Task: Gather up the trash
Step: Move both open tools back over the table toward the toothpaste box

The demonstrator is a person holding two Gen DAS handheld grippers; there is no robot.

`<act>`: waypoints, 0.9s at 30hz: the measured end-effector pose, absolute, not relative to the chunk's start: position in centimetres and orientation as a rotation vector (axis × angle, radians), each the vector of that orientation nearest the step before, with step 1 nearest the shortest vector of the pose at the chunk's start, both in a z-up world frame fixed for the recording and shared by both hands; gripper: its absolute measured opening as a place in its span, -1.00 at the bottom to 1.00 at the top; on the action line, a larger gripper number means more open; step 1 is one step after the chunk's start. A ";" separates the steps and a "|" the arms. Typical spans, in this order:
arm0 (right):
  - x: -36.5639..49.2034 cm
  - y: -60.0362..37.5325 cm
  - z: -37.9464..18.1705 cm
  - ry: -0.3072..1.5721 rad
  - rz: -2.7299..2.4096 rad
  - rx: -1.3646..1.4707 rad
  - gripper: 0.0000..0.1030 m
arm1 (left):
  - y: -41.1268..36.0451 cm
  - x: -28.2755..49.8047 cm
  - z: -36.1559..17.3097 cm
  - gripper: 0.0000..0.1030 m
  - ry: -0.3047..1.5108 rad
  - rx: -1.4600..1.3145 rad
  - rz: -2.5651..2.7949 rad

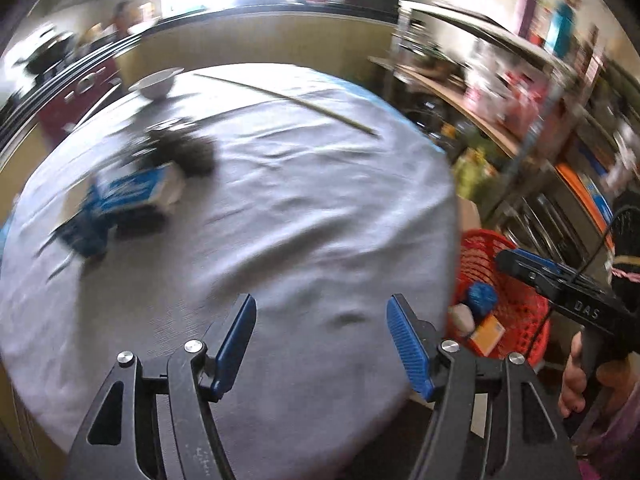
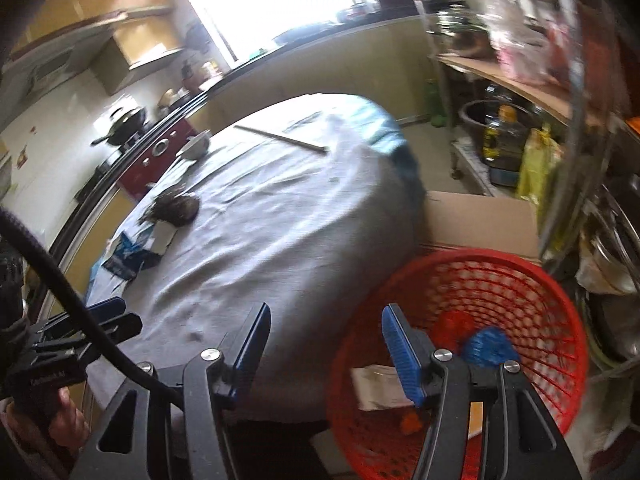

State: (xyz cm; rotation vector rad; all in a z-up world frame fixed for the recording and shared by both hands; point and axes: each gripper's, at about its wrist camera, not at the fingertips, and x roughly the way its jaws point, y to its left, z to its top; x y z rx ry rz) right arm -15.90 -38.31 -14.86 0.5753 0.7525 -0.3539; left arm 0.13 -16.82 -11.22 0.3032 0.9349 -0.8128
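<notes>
Both units are presenting empty: the left hand-held gripper [image 1: 321,336] is standing spread over the near part of the cloth-covered bench [image 1: 304,216], and the right hand-held gripper [image 2: 325,344] is standing spread above the bench edge and the rim of the red basket [image 2: 552,300], nothing between either pair of jaws.

Progress is appearing partial. Lying inside the basket, just beyond the right unit's right finger, are a blue crumpled wad [image 2: 490,346], a white paper piece [image 2: 376,386] and an orange scrap [image 2: 412,422]; these are counting as collected.

Remaining on the bench, well ahead and left of the left unit, are a blue-and-white packet [image 1: 132,192] and a dark fuzzy clump [image 1: 188,152] touching it. Farther off, a thin stick [image 1: 288,98] and a white bowl [image 1: 156,84] are lying; whether these are trash is not determinable.
</notes>
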 end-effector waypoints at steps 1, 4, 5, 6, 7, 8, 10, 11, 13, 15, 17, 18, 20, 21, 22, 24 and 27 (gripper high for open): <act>-15.3 -37.9 -14.7 0.754 -0.341 0.565 0.20 | -15.9 0.7 -11.2 0.33 0.937 0.285 -0.788; -13.0 -36.4 -14.1 0.755 -0.291 0.533 0.20 | -12.1 2.8 -11.0 0.33 0.932 0.231 -0.692; -12.1 -35.7 -13.9 0.755 -0.270 0.519 0.20 | -10.9 3.4 -11.0 0.33 0.928 0.217 -0.660; -11.6 -35.1 -13.7 0.755 -0.258 0.512 0.20 | -9.7 4.0 -11.0 0.34 0.925 0.203 -0.627; -10.6 -34.4 -13.5 0.758 -0.235 0.500 0.20 | -8.9 4.5 -11.0 0.33 0.923 0.192 -0.603; -10.0 -33.9 -13.4 0.760 -0.220 0.491 0.20 | -7.8 5.1 -10.9 0.34 0.920 0.177 -0.570; -8.4 -32.7 -13.2 0.766 -0.185 0.463 0.20 | -5.2 6.8 -10.6 0.35 0.909 0.134 -0.487; -7.6 -32.1 -13.0 0.767 -0.166 0.449 0.20 | -4.4 7.5 -10.6 0.37 0.906 0.114 -0.456; -6.0 -30.8 -12.6 0.767 -0.125 0.426 0.20 | -2.5 9.0 -10.5 0.46 0.902 0.064 -0.388; -4.5 -29.7 -12.2 0.769 -0.091 0.398 0.20 | -1.3 10.2 -10.5 0.47 0.901 0.021 -0.346; -3.1 -28.5 -11.8 0.770 -0.061 0.363 0.20 | -0.8 11.2 -10.6 0.47 0.910 -0.006 -0.327; -2.4 -28.0 -11.6 0.770 -0.044 0.350 0.20 | -0.8 11.8 -10.8 0.48 0.920 -0.014 -0.328; -1.1 -27.2 -11.5 0.771 -0.017 0.339 0.20 | -1.4 12.5 -11.2 0.48 0.934 -0.013 -0.336; -0.4 -26.9 -11.5 0.773 -0.006 0.335 0.20 | -1.8 13.1 -11.5 0.48 0.944 -0.009 -0.342; 0.0 -26.7 -11.5 0.776 0.000 0.333 0.20 | -2.3 13.6 -11.8 0.48 0.954 -0.005 -0.346; 0.9 -26.2 -11.7 0.782 0.012 0.328 0.20 | -2.8 14.2 -12.1 0.48 0.966 -0.002 -0.354; 1.5 -25.8 -12.3 0.798 0.020 0.324 0.20 | -3.3 14.8 -12.3 0.48 0.973 0.000 -0.358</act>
